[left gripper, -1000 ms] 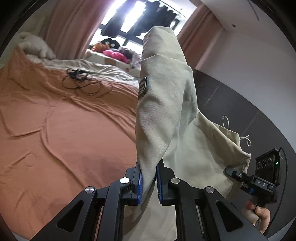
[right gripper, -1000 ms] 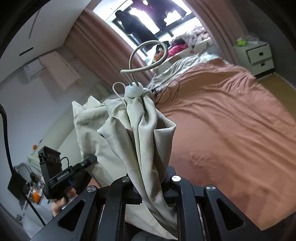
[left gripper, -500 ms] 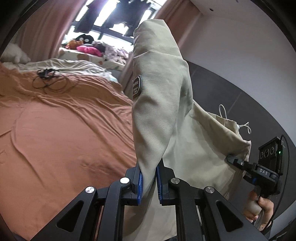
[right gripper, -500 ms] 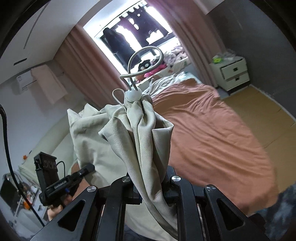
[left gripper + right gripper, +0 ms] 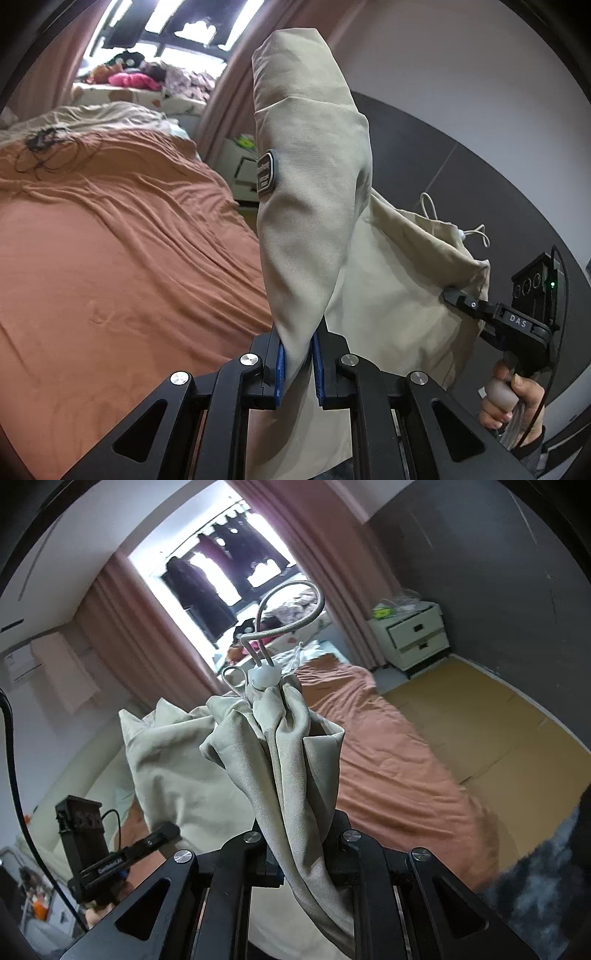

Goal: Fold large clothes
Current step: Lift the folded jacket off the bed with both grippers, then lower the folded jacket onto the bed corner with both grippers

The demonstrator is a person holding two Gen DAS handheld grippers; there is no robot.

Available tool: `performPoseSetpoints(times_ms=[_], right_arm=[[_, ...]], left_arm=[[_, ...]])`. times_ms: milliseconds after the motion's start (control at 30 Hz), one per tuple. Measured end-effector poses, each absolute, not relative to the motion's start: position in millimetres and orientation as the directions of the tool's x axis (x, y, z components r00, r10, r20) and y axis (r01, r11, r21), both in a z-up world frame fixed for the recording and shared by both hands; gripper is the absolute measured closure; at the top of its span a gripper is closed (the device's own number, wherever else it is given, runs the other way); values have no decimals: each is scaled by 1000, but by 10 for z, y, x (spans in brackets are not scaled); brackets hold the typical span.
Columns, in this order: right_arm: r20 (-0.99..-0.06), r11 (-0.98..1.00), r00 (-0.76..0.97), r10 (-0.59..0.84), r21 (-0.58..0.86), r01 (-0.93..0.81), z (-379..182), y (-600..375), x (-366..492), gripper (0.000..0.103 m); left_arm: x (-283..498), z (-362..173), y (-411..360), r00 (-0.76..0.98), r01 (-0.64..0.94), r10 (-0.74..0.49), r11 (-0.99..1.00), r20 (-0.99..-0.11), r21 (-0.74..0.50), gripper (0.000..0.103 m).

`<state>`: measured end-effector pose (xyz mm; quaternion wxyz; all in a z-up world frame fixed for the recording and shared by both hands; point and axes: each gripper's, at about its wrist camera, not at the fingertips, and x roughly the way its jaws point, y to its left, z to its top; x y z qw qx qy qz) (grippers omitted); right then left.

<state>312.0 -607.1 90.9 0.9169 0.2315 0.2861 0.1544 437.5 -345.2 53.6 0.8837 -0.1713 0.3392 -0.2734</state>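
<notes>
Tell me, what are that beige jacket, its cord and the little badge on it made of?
Beige jacket: looks like matte woven cotton or a cotton blend; fine twill ribbing shows and it drapes in soft folds. Drawcord: a braided, probably elastic cord through a whitish translucent plastic toggle. Badge: likely moulded rubber, dark and slightly glossy with raised edges.

Beige garment (image 5: 306, 206), bunched, hanging upright

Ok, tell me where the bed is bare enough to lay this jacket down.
The near and middle stretch of the orange bedsheet is bare, if wrinkled. The far end is crowded: tangled black cables and a rumpled blanket. Both grippers grip the jacket.
</notes>
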Motion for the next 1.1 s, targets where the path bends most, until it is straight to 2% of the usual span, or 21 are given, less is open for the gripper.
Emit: performPoseSetpoints(times_ms=[633, 900, 1000, 1100], right_arm=[[-742, 909, 597, 305, 413, 50, -241, -6171, 5153, 90], [-787, 905, 558, 264, 402, 139, -725, -6423, 5493, 91], [-805, 913, 545, 235, 375, 160, -831, -6470, 5575, 92], [-828, 926, 532, 177, 323, 195, -864, -6468, 5678, 92]], left_arm=[[6097, -887, -3421, 466, 218, -607, 784, -644, -581, 90], [6457, -1431, -3509, 420, 196, -605, 789, -677, -583, 89], [6425, -1519, -3559, 403, 186, -614, 781, -678, -596, 87], [6354, -1558, -3574, 383, 160, -615, 779, -689, -607, 79]])
